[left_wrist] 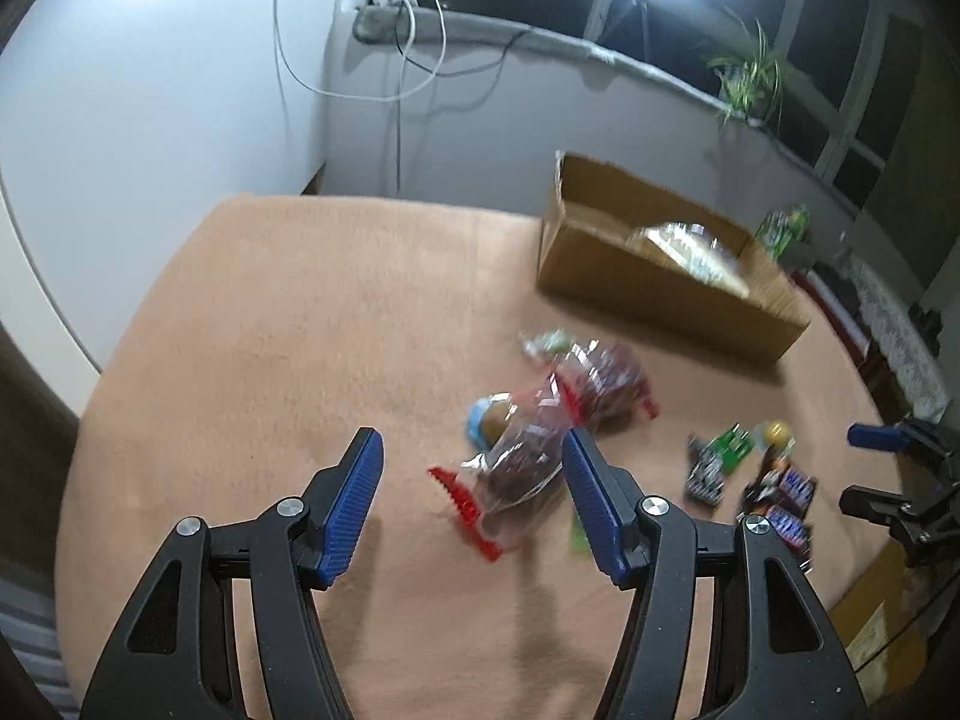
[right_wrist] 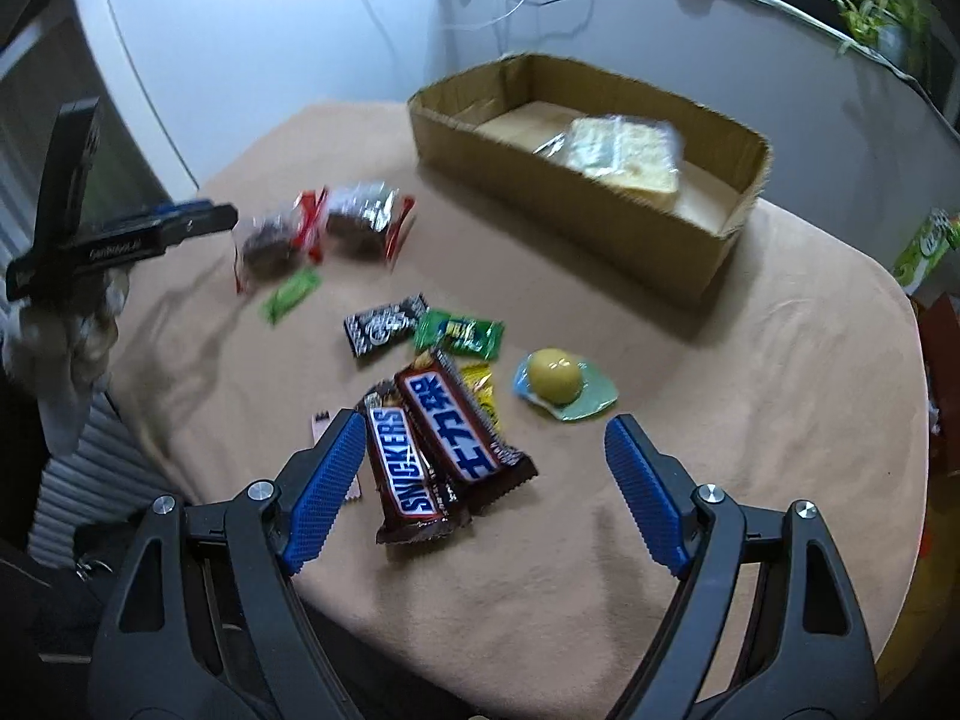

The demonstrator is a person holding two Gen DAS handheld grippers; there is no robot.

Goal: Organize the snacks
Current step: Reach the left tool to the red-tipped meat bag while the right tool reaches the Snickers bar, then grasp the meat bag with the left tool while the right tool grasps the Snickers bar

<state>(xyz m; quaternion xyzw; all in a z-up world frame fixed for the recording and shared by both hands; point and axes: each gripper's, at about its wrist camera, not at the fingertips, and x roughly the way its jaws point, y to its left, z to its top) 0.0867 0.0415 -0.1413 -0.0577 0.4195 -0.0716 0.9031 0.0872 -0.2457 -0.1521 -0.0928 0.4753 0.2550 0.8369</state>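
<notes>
Over a peach-coloured cloth table [right_wrist: 690,450], I hold both grippers above a scatter of snacks. My left gripper [left_wrist: 474,450] has its blue-padded jaws parted about halfway with nothing gripped; a clear bag with red serrated ends [left_wrist: 516,468] lies on the cloth below the gap, a second such bag [left_wrist: 600,384] just beyond it. My right gripper [right_wrist: 486,438] stands with jaws wide apart and empty, hovering over two Snickers bars [right_wrist: 444,450] that lie side by side, touching. Near them sit a black-and-white packet [right_wrist: 384,324], a green packet [right_wrist: 462,333] and a yellow ball-shaped sweet on a pale blue wrapper [right_wrist: 555,384]. At the far side of the table, an open cardboard box [right_wrist: 540,180] holds one clear-wrapped pale yellow block [right_wrist: 624,156]. The left view is blurred, so smaller wrappers cannot be read.
</notes>
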